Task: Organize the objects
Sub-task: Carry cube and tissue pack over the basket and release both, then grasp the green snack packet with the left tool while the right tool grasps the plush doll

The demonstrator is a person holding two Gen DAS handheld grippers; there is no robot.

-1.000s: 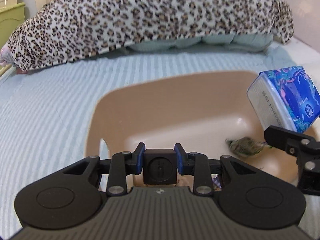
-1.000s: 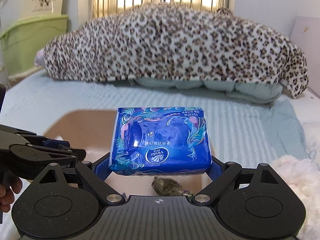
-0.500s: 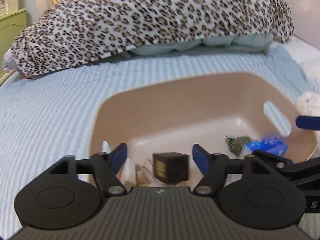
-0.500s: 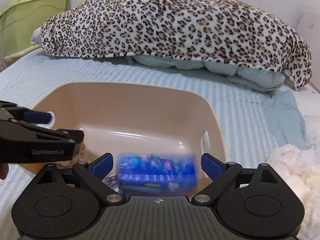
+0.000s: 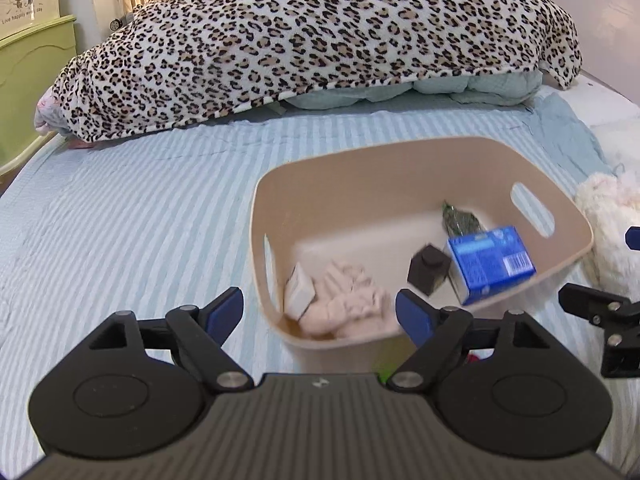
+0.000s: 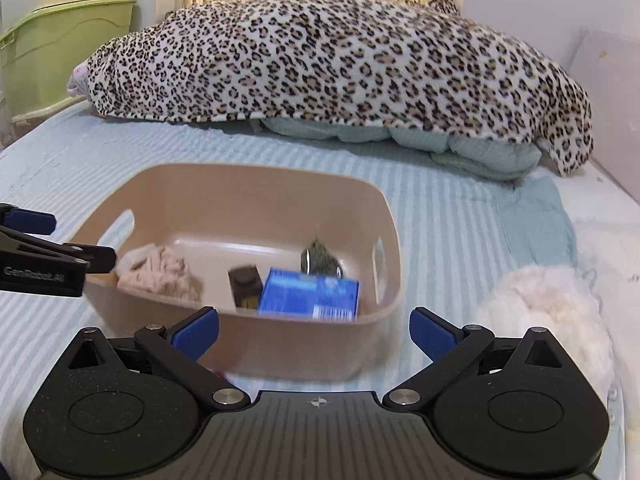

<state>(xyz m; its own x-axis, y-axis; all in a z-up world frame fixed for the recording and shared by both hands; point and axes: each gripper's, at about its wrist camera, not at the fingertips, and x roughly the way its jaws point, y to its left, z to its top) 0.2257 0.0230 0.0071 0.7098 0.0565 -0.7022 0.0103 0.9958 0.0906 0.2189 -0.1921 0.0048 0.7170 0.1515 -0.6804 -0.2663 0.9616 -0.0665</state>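
Note:
A beige plastic bin (image 5: 400, 160) stands on the striped bed; it also shows in the right wrist view (image 6: 248, 178). Inside lie a blue tissue pack (image 5: 490, 262) (image 6: 308, 294), a small black cube (image 5: 428, 270) (image 6: 245, 286), a crumpled pink cloth (image 5: 348, 300) (image 6: 160, 274), a dark green packet (image 5: 460, 220) (image 6: 320, 260) and a white box (image 5: 299, 292). My left gripper (image 5: 319, 312) is open and empty, held back from the bin's near left rim. My right gripper (image 6: 314, 332) is open and empty, in front of the bin's near wall.
A leopard-print blanket (image 5: 320, 40) is heaped over a pale green quilt (image 5: 440, 90) at the bed's far side. A white fluffy toy (image 6: 552, 312) lies right of the bin. A green storage box (image 6: 60, 48) stands at far left.
Both grippers let go: the black cube and the blue tissue pack dropped into the bin. Both grippers then opened wide and pulled back from the bin.

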